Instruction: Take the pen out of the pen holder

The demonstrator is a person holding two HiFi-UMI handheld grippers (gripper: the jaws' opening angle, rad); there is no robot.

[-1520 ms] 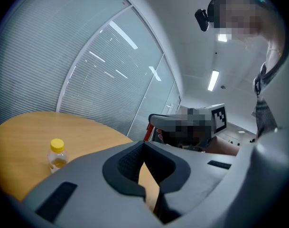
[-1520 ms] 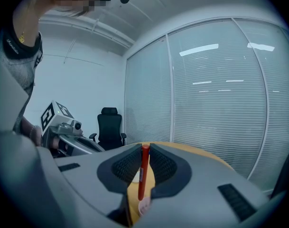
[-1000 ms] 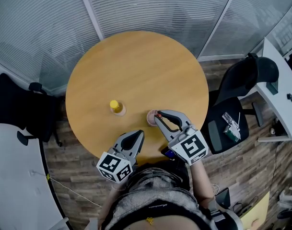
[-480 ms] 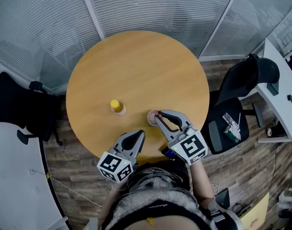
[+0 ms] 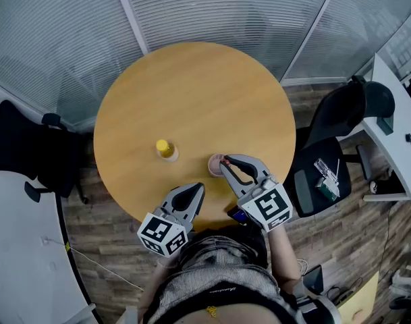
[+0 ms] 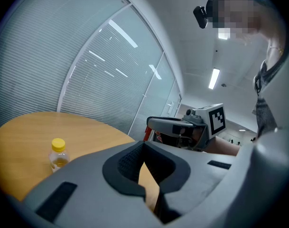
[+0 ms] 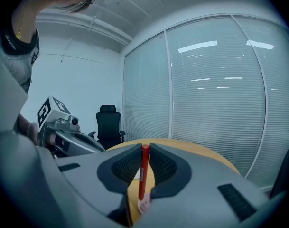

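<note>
A small pale-pink cup-shaped pen holder stands on the round light-wood surface, close to the edge nearest the person. A slim red pen stands upright in the pen holder, its lower end down inside the cup.

The right gripper reaches over the pen holder from the person's side. Its dark ribbed fingers are pressed together on the upper part of the red pen, whose top shows just above them.

The left gripper sits to the left of the pen holder and nearer the person, over the surface's rim and apart from the cup. Its fingers are brought together at the tips with nothing between them; only bare wood shows through the small gap below the tips.

A small clear plastic bottle with a yellow cap stands upright to the left of the pen holder, near it but not touching.

Beyond the surface, a black office chair stands on the wood-plank floor to the right of the pen holder, and glass walls with lowered blinds run along the far side.
</note>
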